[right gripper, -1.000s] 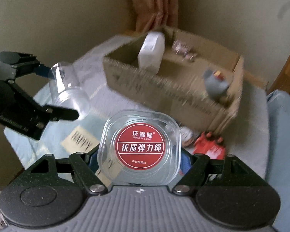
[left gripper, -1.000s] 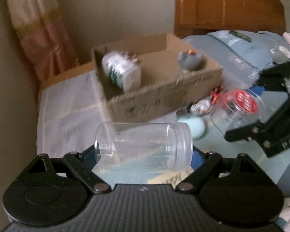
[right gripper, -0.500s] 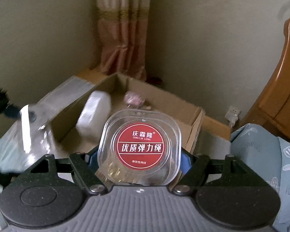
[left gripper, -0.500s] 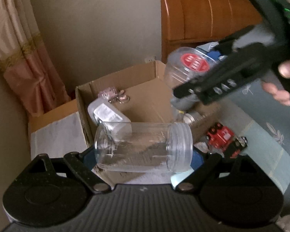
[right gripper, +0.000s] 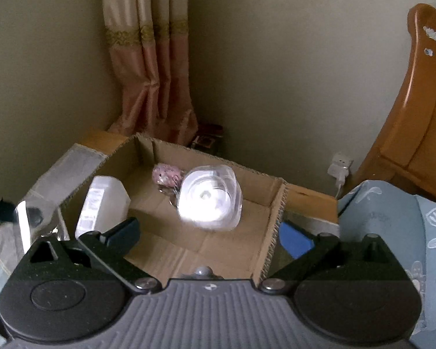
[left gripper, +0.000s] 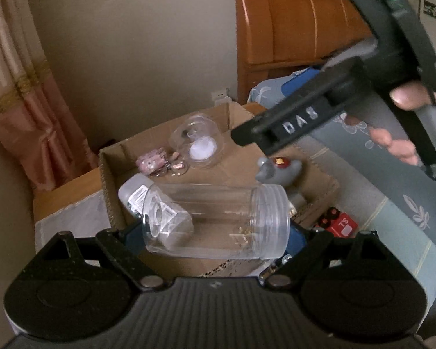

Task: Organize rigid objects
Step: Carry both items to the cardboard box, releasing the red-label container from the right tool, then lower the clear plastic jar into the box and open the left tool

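Note:
My left gripper [left gripper: 215, 232] is shut on a clear plastic jar [left gripper: 215, 221], held sideways above the near wall of the cardboard box [left gripper: 319, 174]. My right gripper [right gripper: 209, 235] is open and empty above the box [right gripper: 276, 212]; it also shows in the left wrist view [left gripper: 247, 133]. The clear square container [right gripper: 209, 196] with the white spool lies in the box, blurred; it also shows in the left wrist view [left gripper: 199, 144]. The box also holds a white bottle [right gripper: 100, 203], a pink trinket [right gripper: 165, 174] and a grey toy [left gripper: 276, 168].
A red toy [left gripper: 338, 224] lies on the cloth outside the box's right side. A wooden headboard [left gripper: 290, 20] and a blue pillow [right gripper: 392, 218] stand to the right. A curtain [right gripper: 151, 58] hangs in the corner behind the box.
My right gripper has opened and let go of the clear square container, which now lies in the box. My left gripper has moved closer over the box with the jar.

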Available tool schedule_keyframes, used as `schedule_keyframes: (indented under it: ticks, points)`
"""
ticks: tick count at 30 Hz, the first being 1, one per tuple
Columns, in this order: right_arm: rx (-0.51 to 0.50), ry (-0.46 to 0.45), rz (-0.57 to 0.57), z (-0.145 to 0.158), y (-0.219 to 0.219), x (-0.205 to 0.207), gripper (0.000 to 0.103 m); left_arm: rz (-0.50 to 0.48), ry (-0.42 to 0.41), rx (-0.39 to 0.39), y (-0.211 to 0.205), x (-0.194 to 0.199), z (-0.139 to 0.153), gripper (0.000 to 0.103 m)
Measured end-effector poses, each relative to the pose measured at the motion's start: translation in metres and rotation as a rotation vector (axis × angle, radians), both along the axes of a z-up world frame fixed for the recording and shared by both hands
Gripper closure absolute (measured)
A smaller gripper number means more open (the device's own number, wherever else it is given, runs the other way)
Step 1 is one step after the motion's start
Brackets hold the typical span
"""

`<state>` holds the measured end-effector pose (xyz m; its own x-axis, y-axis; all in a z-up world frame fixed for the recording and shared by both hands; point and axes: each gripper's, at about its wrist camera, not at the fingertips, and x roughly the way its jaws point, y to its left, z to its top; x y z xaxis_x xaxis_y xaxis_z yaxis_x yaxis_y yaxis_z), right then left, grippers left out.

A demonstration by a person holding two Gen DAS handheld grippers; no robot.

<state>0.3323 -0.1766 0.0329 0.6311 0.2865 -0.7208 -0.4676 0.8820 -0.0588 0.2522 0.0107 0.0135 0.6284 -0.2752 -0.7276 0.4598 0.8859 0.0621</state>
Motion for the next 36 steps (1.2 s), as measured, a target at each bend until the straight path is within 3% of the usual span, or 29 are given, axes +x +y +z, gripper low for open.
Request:
schedule_keyframes:
  ticks: [10,17,27,36]
  points:
    - [0.035,-0.018,-0.040,0.013,-0.031,-0.015,0.000,-0.059,0.005,0.009,-0.026,0.028,-0.005,0.013]
    - [0.049,-0.014,-0.059,0.013,-0.047,-0.029,0.000,-0.011,-0.004,-0.021,-0.030,0.039,-0.007,0.006]
    - [0.073,0.037,-0.013,-0.010,-0.059,-0.066,0.000,0.027,-0.020,-0.015,-0.023,-0.002,-0.003,0.006]
    - [0.107,0.061,-0.040,-0.023,-0.076,-0.092,0.000,0.096,-0.049,-0.006,-0.018,-0.038,-0.007,0.006]
